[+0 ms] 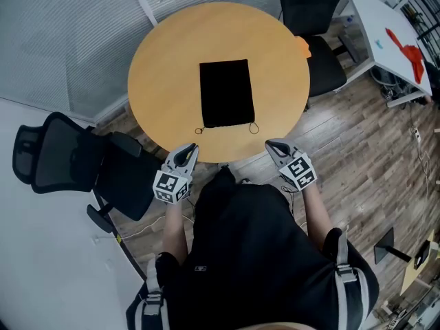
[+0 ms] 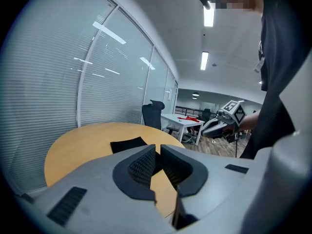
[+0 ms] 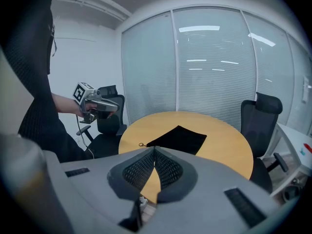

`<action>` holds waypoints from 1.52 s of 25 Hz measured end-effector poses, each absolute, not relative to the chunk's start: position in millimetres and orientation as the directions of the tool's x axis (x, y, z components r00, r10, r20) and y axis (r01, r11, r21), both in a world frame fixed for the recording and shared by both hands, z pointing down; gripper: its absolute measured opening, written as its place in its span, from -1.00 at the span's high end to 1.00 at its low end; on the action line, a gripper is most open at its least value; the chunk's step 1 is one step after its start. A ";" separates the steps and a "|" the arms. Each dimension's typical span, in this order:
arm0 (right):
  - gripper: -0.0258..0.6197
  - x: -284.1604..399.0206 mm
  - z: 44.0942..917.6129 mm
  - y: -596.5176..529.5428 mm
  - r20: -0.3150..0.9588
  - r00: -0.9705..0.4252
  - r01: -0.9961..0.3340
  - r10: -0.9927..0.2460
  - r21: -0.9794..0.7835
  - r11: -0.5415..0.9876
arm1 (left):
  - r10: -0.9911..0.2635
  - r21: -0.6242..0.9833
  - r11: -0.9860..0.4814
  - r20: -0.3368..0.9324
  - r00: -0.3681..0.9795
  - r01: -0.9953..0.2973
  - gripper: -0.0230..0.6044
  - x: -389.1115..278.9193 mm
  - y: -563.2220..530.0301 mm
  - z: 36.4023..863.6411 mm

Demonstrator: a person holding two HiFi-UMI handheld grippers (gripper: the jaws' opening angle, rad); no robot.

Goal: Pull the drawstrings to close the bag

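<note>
I read the bag [image 1: 226, 93] as a flat black rectangle lying at the centre of the round wooden table [image 1: 165, 60], its long axis running from 12 to 6 o'clock in the head view. Its mouth is at the 6 o'clock edge, where one drawstring loop [image 1: 199, 130] lies on the wood at the 7 o'clock corner and a second drawstring loop [image 1: 254, 127] lies at the 5 o'clock corner. The left gripper [image 1: 187, 154] is at the table rim at 7 o'clock from the bag, near the first loop but apart from it; its jaws meet at the tips and grip nothing. The right gripper [image 1: 273, 146] is at the rim at 5 o'clock, near the second loop and apart from it; its jaws are likewise closed together and empty. Both grippers point toward 12 o'clock. A black office chair [image 1: 62, 157] stands off the table at 8 o'clock and another chair [image 1: 313, 19] at 1 o'clock.
</note>
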State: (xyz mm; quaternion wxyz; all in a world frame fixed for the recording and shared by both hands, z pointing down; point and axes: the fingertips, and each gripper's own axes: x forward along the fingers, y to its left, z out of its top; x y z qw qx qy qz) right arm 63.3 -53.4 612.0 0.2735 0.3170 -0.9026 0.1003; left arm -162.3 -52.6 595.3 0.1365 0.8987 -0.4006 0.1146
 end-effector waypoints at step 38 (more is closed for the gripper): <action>-0.09 64.5 834.2 -134.1 0.806 -0.309 -0.879 -0.505 -0.039 0.475 | -0.414 0.027 -0.762 0.749 0.518 -0.647 0.40 -171.6 -119.0 840.9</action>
